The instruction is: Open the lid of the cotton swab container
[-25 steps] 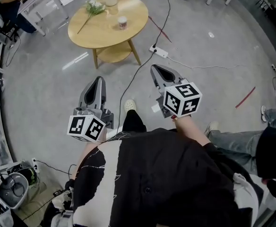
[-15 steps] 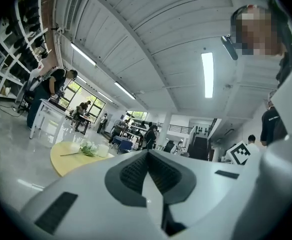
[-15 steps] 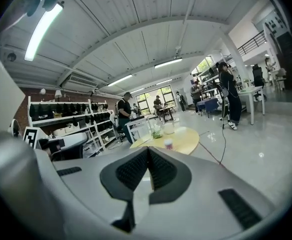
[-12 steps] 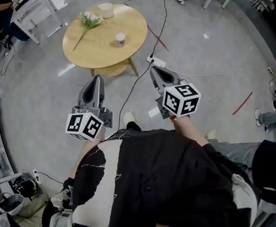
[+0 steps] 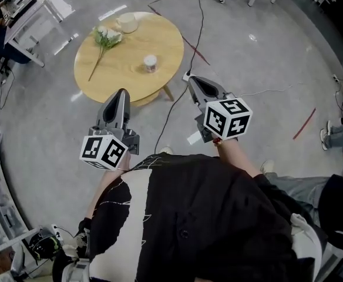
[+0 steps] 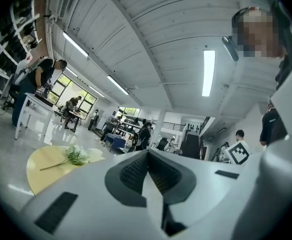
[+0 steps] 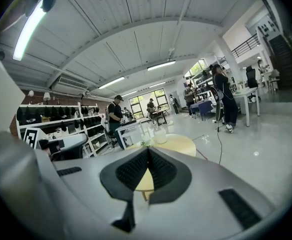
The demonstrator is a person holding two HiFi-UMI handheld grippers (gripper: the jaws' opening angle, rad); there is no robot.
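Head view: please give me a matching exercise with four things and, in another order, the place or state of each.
1 flower sprig
2 small round container
3 white cup
4 left gripper

A at the table's far edge
B shut, holding nothing
C upright, toward the table's right side
D lying flat on the table's left part

Pairs: 1-D, 2-C, 3-A, 4-B

The left gripper [image 5: 121, 94] is held out in front of the person's chest and points forward, its jaws pressed together with nothing between them. The right gripper [image 5: 192, 81], alongside but well apart, tilts slightly downward, its jaws likewise together and empty.
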